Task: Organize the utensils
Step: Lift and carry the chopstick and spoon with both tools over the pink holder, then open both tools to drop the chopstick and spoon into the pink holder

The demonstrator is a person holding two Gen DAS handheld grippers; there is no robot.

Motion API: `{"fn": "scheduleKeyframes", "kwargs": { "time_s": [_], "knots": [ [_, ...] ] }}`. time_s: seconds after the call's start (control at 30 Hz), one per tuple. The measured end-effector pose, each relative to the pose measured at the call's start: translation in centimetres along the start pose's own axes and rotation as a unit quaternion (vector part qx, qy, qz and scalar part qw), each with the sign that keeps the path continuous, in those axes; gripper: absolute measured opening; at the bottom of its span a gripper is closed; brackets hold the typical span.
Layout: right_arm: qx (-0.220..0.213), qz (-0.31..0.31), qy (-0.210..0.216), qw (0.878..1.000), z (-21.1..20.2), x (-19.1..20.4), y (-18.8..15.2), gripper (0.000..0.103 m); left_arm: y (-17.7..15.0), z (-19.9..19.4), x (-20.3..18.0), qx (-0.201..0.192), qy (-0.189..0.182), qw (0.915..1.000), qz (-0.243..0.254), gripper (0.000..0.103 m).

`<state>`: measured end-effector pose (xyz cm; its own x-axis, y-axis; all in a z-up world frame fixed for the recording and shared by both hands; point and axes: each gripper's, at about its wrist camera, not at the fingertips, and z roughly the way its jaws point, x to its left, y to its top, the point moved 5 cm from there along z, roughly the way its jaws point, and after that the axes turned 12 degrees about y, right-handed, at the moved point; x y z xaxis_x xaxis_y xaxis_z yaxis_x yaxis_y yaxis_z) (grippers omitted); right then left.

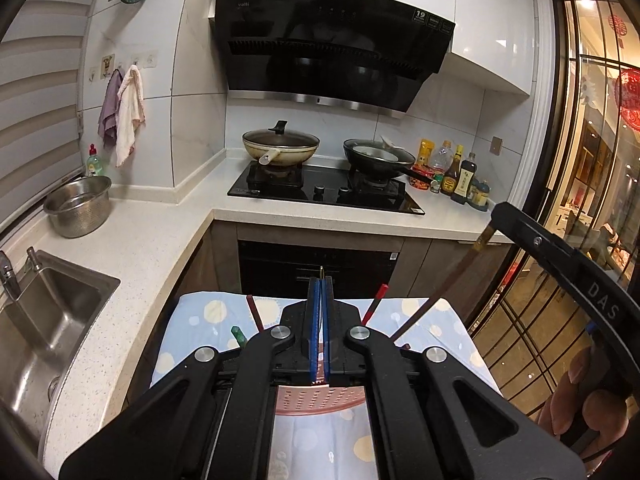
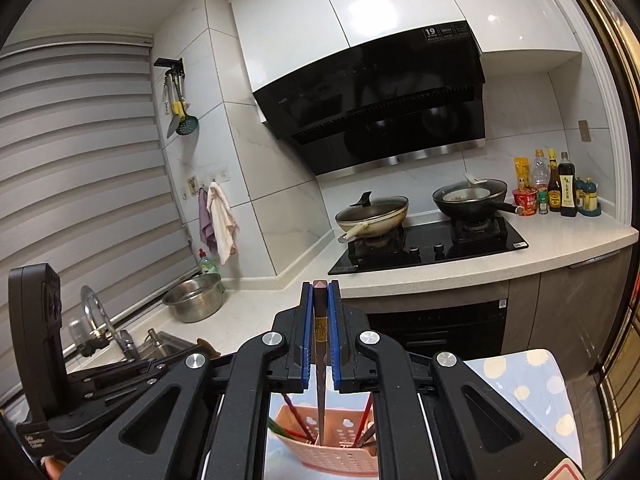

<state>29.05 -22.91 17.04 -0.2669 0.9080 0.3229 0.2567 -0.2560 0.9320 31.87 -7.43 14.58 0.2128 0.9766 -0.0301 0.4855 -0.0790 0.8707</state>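
Worktop (image 1: 132,248): pale stone, running along the far wall with the hob; it plays no part in the sorting.
Patterned cloth (image 1: 208,320): blue with pale dots, spread on the near surface under the basket, probably to protect it.
Pink basket (image 2: 332,452): perforated holder on the cloth, already holding several upright chopsticks, so sorting looks well along.
Right claw (image 2: 320,336): clenched on a dark chopstick (image 2: 320,360), held vertical with its tip down in the basket, likely so it drops in cleanly.
Left claw (image 1: 320,332): pads almost together; a thin metal tip shows beyond them, though whether anything is pinched I cannot tell.
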Motion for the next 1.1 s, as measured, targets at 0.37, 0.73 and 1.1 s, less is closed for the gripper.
{"fn": "scheduleKeyframes", "kwargs": {
  "time_s": [0.37, 0.73, 1.1],
  "knots": [
    [0.035, 0.012, -0.019, 0.999, 3.8, -2.3, -2.3, 0.007, -1.6, 4.2, 0.2, 0.037, 0.007, 0.9993, -0.004, 0.001],
    [0.072, 0.012, -0.02, 0.997, 5.9, -2.8, -5.1, 0.007, -3.6, 6.4, 0.4, 0.067, 0.009, 0.9977, -0.006, 0.001],
    [0.096, 0.01, -0.028, 0.995, 6.8, -2.9, -6.7, 0.009, -3.8, 6.6, 0.5, 0.07, 0.014, 0.9975, -0.006, 0.001]
  ]
}}
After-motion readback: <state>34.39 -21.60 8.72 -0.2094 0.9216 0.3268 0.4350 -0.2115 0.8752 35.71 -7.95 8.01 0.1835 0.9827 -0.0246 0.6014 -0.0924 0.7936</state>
